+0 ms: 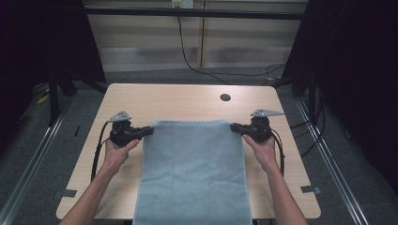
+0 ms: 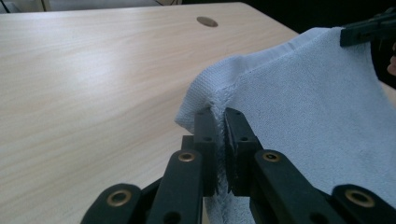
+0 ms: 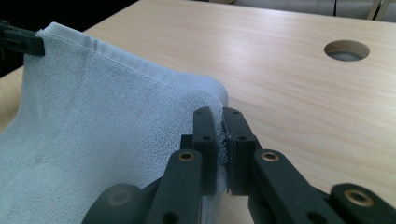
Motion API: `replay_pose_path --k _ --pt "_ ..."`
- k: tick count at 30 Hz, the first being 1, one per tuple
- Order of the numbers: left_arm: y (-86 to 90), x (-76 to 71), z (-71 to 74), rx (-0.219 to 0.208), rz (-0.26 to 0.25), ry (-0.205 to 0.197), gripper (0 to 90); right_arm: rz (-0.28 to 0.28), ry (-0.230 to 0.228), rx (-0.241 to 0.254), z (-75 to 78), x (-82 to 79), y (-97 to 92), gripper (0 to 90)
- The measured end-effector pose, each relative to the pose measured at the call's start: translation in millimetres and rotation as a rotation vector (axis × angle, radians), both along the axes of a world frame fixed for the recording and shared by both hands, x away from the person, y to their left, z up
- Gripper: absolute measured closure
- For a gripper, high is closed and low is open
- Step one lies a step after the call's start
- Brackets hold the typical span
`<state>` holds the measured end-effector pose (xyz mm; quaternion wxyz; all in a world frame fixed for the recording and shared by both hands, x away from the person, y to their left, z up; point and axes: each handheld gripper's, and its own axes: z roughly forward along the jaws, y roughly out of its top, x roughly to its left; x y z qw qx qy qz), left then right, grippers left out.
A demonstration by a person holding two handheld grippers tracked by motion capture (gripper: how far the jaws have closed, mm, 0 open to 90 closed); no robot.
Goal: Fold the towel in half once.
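The light blue towel [image 1: 192, 173] lies down the middle of the table [image 1: 187, 101], its 2 far corners lifted and pinched, 1 in the closed left gripper [image 1: 149, 130], 1 in the closed right gripper [image 1: 233, 126].

High view: table [image 1: 187, 101] occupies the middle of the frame. Towel [image 1: 192, 173] lies on it at centre, running from mid-frame down past the table's near edge at the bottom. Left gripper [image 1: 149, 131] sits at the towel's upper left corner, right gripper [image 1: 233, 126] at its upper right corner; each is clamped on its corner, with the top edge of the towel spanning between them. Hands and forearms enter from the bottom, one either side of the towel. Round hole [image 1: 225, 97] in the tabletop lies above the towel, right of centre. Cable [image 1: 197, 61] trails on the floor beyond the table's far edge.
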<state>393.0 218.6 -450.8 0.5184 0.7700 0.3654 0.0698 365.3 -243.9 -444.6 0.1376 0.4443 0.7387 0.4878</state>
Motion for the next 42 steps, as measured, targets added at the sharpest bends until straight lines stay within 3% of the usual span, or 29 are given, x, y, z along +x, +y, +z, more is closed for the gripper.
replay_pose_path --k 8,19,26,29,30,32,35,38,40,42 --pt "-1.7 5.4 5.8 0.011 0.006 -0.008 85.1 -0.007 -0.013 -0.001 7.9 9.7 -1.9 85.5" --pt "-10.2 24.5 28.6 0.002 0.018 -0.042 85.2 -0.023 -0.041 0.006 29.0 26.2 -6.6 85.8" --pt "-5.2 37.8 60.9 -0.008 0.049 -0.09 85.2 -0.039 -0.095 0.009 58.9 38.1 -4.3 85.9" --pt "-4.0 41.4 75.5 -0.027 0.054 -0.114 85.2 -0.047 -0.123 0.006 77.8 44.4 -3.5 86.0" --pt "-4.2 45.1 81.5 -0.055 0.06 -0.101 85.3 -0.047 -0.132 0.014 82.8 46.3 -3.1 86.1" --pt "-5.9 46.7 84.3 -0.04 0.067 -0.103 85.2 -0.047 -0.134 0.011 87.7 48.8 -2.4 86.1" --pt "-4.5 51.1 100.3 -0.069 0.091 -0.133 85.3 -0.052 -0.159 -0.008 109.3 56.1 -0.3 86.3" --pt "-1.2 46.8 111.9 -0.067 0.076 -0.151 85.2 -0.054 -0.184 0.01 122.5 55.6 0.1 86.3" --pt "0.1 37.4 113.0 -0.072 0.055 -0.163 85.2 -0.037 -0.202 0.045 124.6 48.8 1.3 86.3" --pt "0.3 31.9 111.5 -0.073 0.042 -0.168 85.2 -0.019 -0.205 0.034 122.4 39.4 3.5 86.3"
